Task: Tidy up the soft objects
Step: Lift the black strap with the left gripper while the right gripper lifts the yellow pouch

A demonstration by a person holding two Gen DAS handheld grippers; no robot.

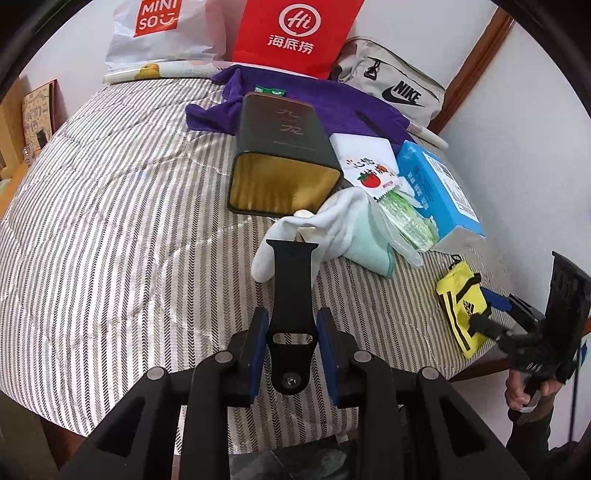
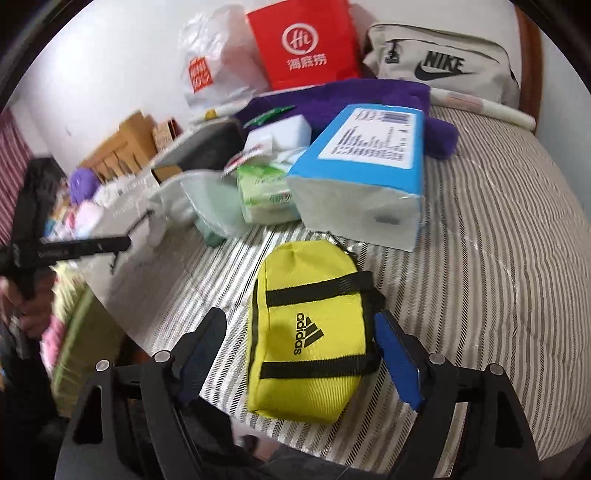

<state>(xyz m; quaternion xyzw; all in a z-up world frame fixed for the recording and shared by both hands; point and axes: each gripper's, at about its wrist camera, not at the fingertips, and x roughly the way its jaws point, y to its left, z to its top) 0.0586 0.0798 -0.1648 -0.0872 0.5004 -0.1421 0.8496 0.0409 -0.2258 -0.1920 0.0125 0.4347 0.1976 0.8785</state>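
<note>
My left gripper [image 1: 291, 332] is shut on a black rubber watch strap [image 1: 291, 280], which sticks up and forward from between its blue pads. Just beyond the strap's tip lie a white sock [image 1: 332, 221] and a folded mint cloth [image 1: 369, 251]. A dark tin [image 1: 284, 155] lies on its side behind them, its open end facing me. A small yellow Adidas pouch [image 2: 310, 332] lies flat on the striped quilt [image 2: 498, 258]. My right gripper [image 2: 303, 347] stands open around it, one finger on each side. The pouch [image 1: 458, 299] and right gripper [image 1: 484, 314] also show near the quilt's right edge.
A blue tissue pack [image 2: 362, 166], green tissue packets [image 2: 266, 192] and a purple towel [image 1: 332, 103] crowd the back of the quilt. A white Miniso bag [image 1: 159, 33], a red paper bag [image 1: 295, 33] and a beige Nike bag [image 1: 399, 85] lean on the wall.
</note>
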